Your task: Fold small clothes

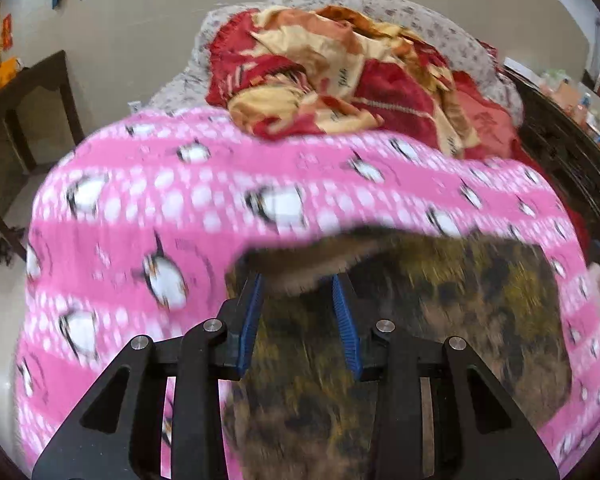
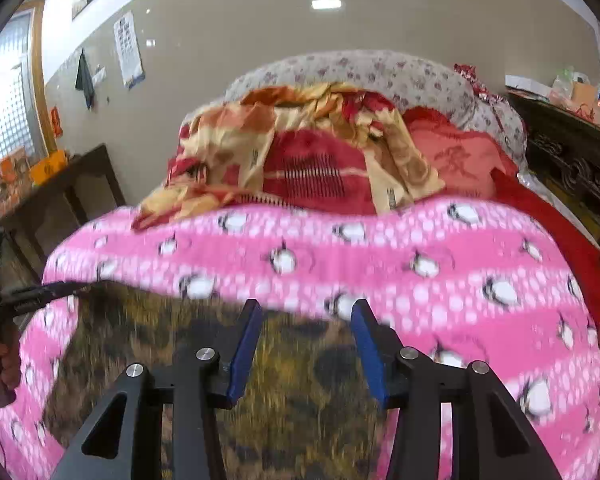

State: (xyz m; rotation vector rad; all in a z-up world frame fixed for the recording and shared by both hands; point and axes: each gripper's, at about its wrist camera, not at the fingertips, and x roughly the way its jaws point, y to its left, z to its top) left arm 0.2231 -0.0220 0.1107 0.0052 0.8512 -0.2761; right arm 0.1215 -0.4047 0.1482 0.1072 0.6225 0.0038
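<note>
Bed scene, both wrist views blurred.

Landmark: pink blanket (image 1: 140, 208) with white dots and penguins, spread across the near part of the bed.

Task item: mottled garment (image 1: 440, 320), brown, yellow and black, lying on the pink blanket toward its near edge, mostly flat. One far edge raised off the blanket and turned over, showing a paler, fuzzy underside.

Left gripper (image 1: 297, 278): pointing downward over the pink blanket, blue pads (image 1: 250, 320) partly closed, fingertips buried in the raised edge of the mottled garment. In the right wrist view, that edge drawn up to the gripper's tips above the blanket's left margin; fabric gripped between the jaws. Left hand (image 2: 2, 360) on the handle, at the left border of that view.

Right gripper (image 2: 307, 305): above the pink blanket, over the far edge of the mottled garment, jaws standing moderately apart, nothing between its blue pads, no cloth held.

Beyond the pink blanket: crumpled red-and-yellow quilt (image 1: 340, 80), touching the blanket's far edge; grey floral bedding (image 2: 380, 72) farther back still.

Left of the pink blanket: dark wooden table (image 1: 40, 92) by the wall. Right of it: dark carved cabinet (image 2: 572, 160).
</note>
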